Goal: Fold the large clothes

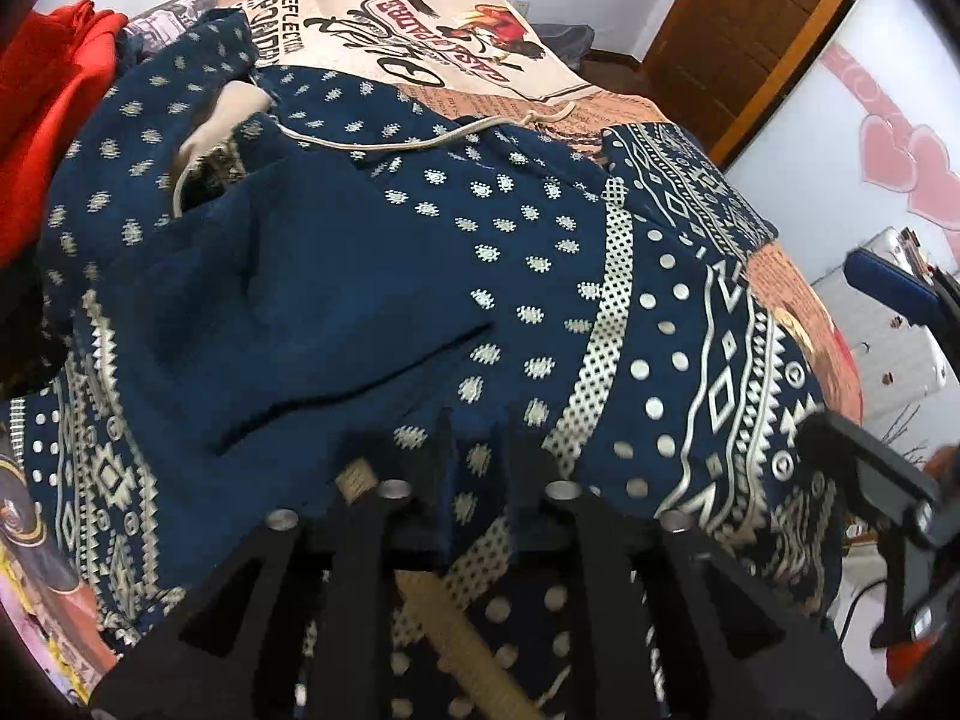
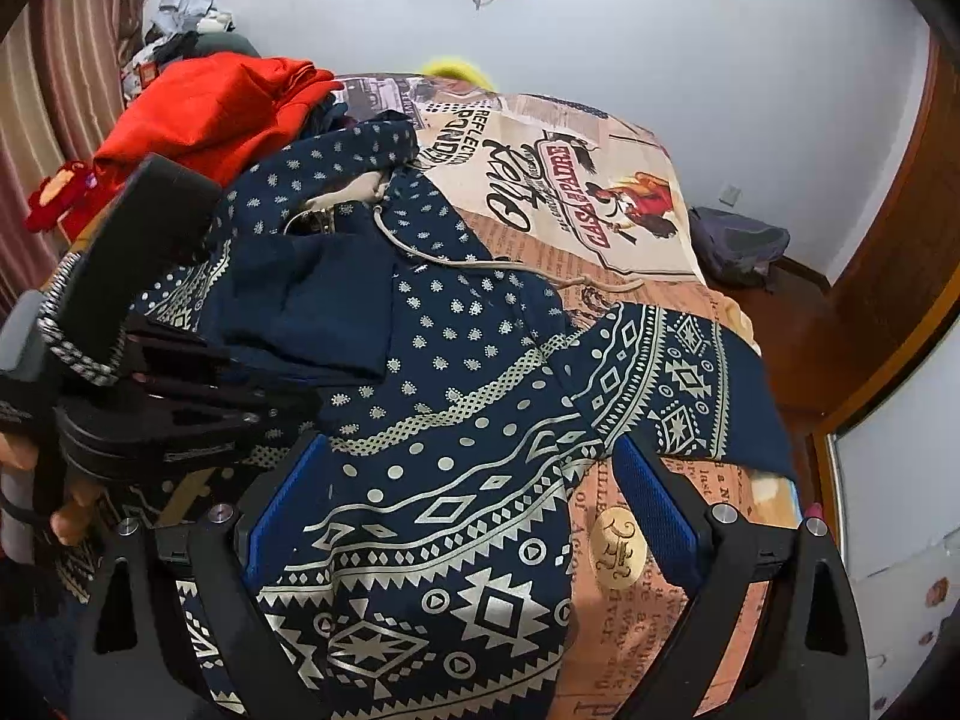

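Navy patterned garment (image 2: 456, 372) spread rumpled across the bed (image 2: 606, 192).

The left gripper (image 1: 477, 450) is pinched closed on a fold of the garment at its near edge. The right gripper (image 2: 474, 504) hovers over the patterned hem with its blue pads (image 2: 654, 504) spread wide, holding nothing. A red cloth (image 2: 204, 114) lies heaped beyond the garment.
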